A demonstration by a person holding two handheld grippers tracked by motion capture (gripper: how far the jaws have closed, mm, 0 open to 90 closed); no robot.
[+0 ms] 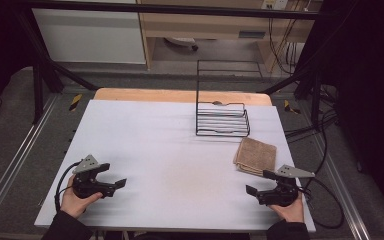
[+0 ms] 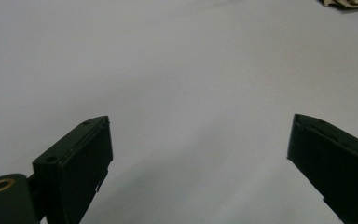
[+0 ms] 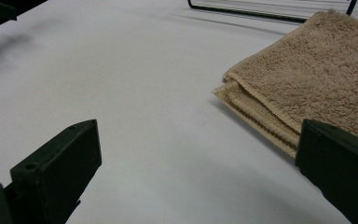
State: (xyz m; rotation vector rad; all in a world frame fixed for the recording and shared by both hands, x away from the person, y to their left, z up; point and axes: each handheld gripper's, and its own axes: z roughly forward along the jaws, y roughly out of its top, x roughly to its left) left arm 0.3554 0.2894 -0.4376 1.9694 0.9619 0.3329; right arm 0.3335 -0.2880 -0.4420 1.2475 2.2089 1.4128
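**Folded towel lying by the right hand-held gripper, both grippers standing wide**

Grey carpet and dark metal framing are surrounding a pale worktop [image 1: 155, 145], which is sitting over a wooden board showing along its far edge. Toward the far right of that surface a black wire rack [image 1: 222, 120] is standing with its tall back frame rising behind it. Just in front of the rack, near the right edge, a tan folded towel [image 1: 254, 155] is lying flat, close to the rack's front rail but apart from it.

At the near left corner a person's hand [image 1: 76, 202] is gripping the left hand-held gripper [image 1: 114, 177], which is pointing toward the middle of the worktop with its jaws spread wide and nothing between them; in the left gripper view [image 2: 200, 140] bare white surface is showing between the black jaws, and a corner of the towel [image 2: 347, 3] is peeking in at the top right.

At the near right corner the other hand [image 1: 291, 210] is holding the right hand-held gripper [image 1: 259, 182], also gaping wide and gripping nothing. It is sitting just beside the towel's near edge. In the right gripper view [image 3: 198, 140] the towel [image 3: 303, 79] is lying ahead and to the right of the jaws, its folded layers facing the camera, with one jaw overlapping its near corner in the picture; whether that jaw is touching the cloth I cannot tell
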